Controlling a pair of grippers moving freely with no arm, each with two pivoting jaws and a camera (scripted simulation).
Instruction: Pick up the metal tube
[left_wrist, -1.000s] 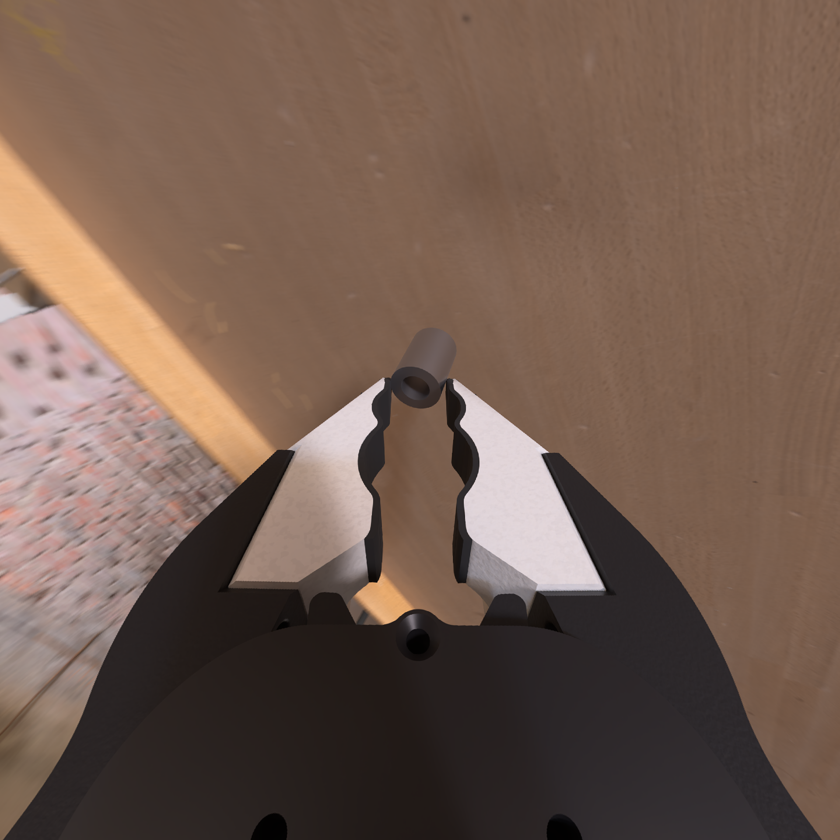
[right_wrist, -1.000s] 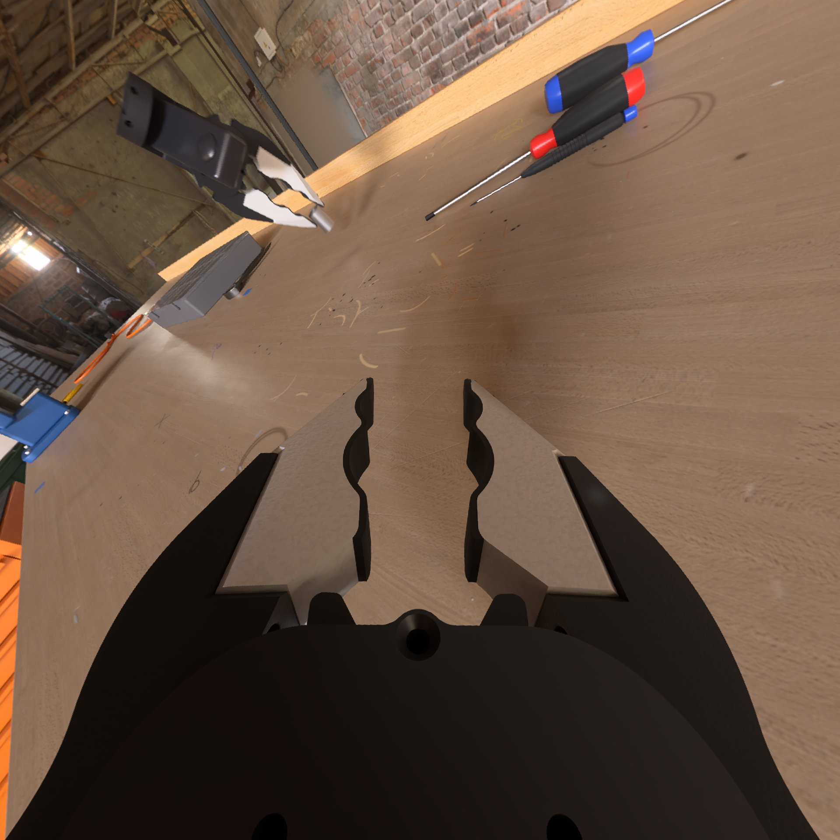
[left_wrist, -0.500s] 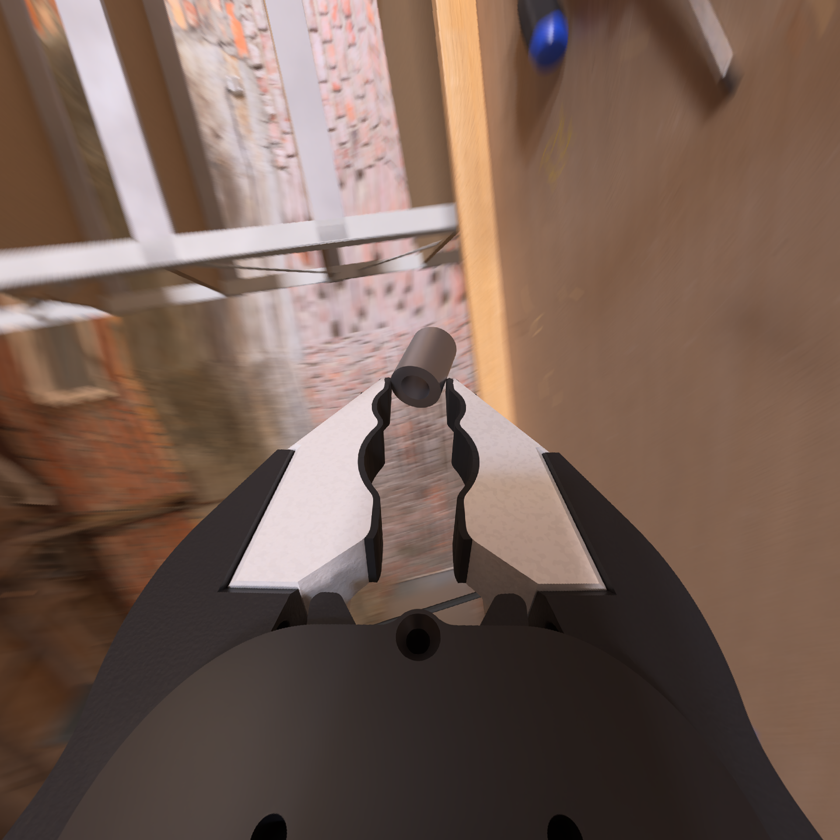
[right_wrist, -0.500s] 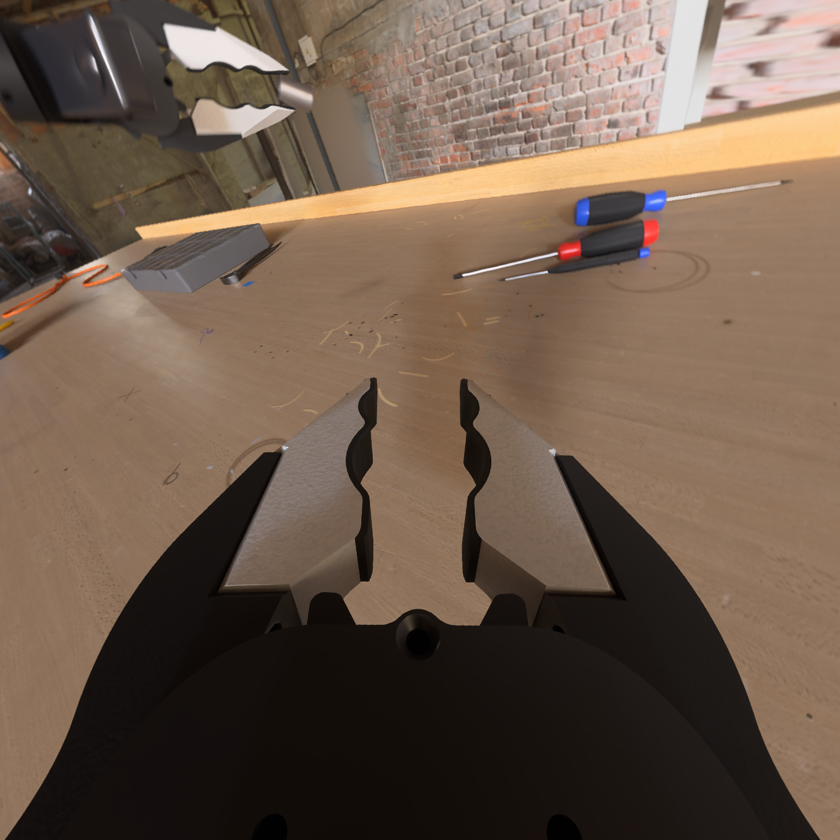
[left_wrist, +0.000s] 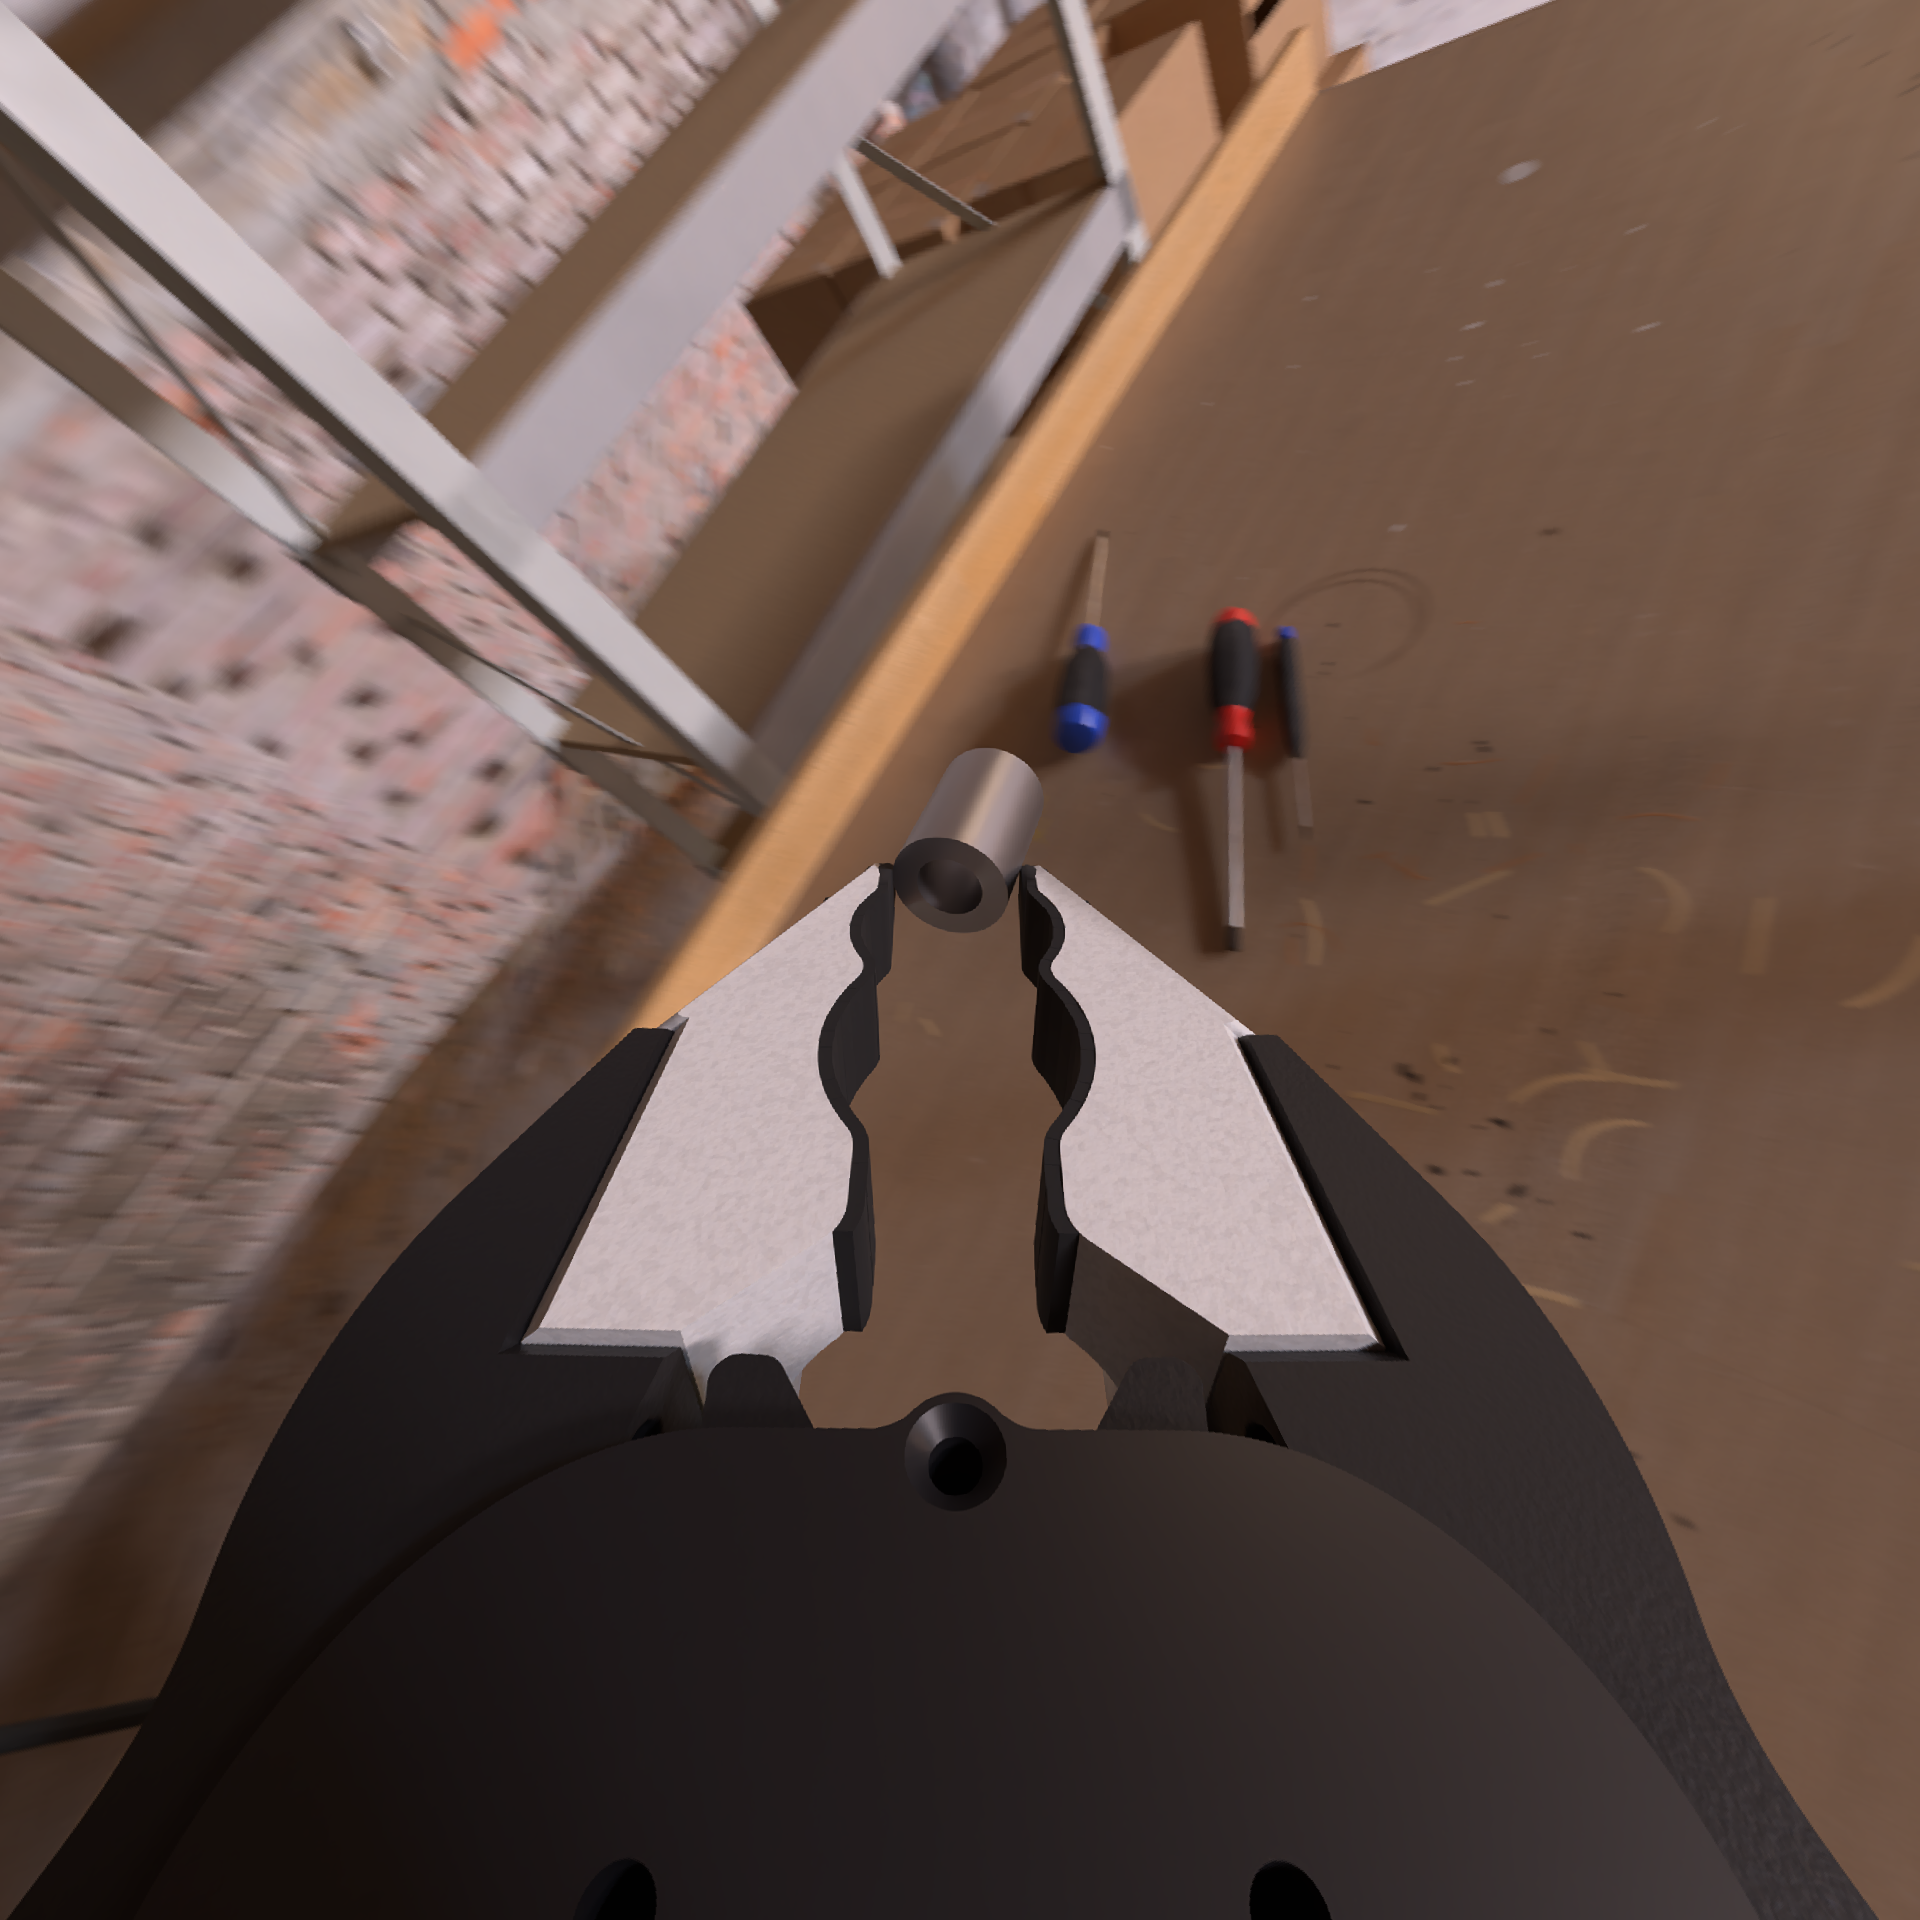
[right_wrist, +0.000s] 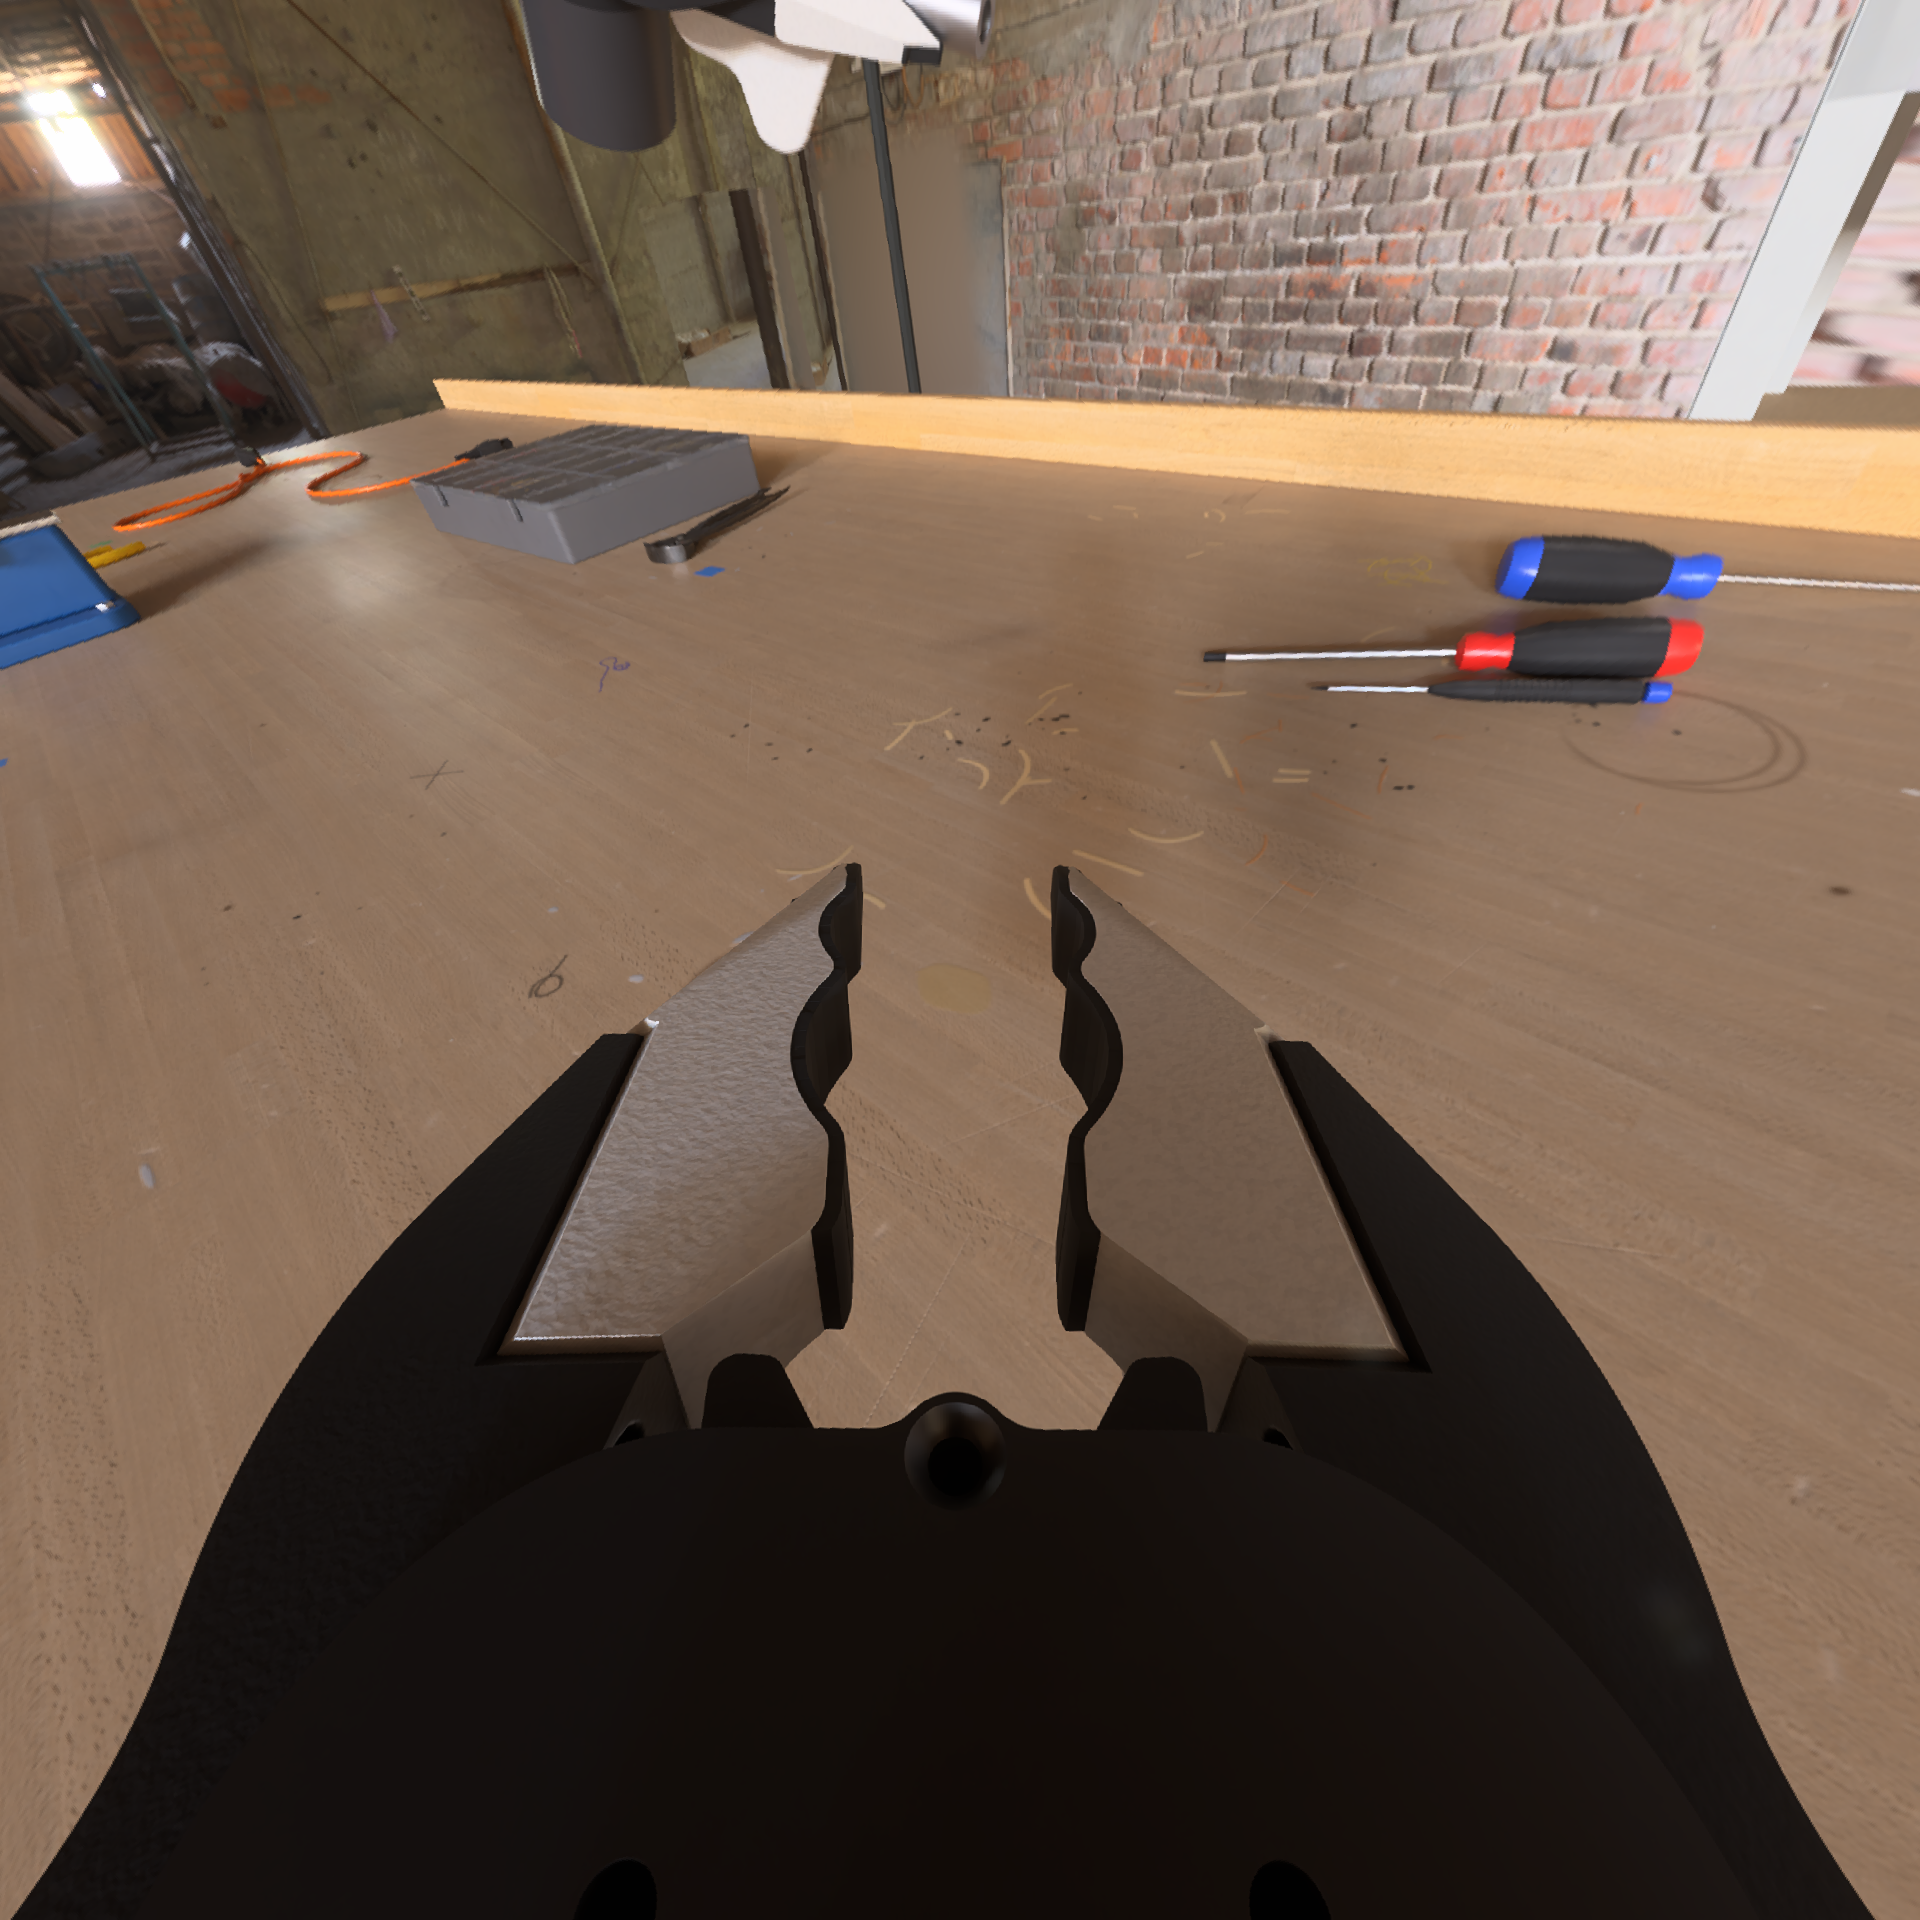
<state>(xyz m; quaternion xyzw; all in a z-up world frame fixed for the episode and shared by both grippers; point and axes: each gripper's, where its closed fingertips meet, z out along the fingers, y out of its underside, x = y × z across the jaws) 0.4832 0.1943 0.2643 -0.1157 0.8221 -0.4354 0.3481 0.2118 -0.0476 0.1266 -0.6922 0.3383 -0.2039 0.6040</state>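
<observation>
In the right wrist view the top edge cuts off the left gripper (right_wrist: 894, 26) and all but a sliver of the grey metal tube (right_wrist: 961, 16). Beside the wooden workbench (left_wrist: 1558, 416), the red brick wall (left_wrist: 208, 831) is blurred.

I see the metal tube (left_wrist: 968, 850) as a short grey hollow cylinder, its open bore facing my left camera. It sits pinched at the very tips of the left gripper (left_wrist: 954, 896), axis pointing forward beyond the jaws, held well above the surface (left_wrist: 1558, 416).
</observation>
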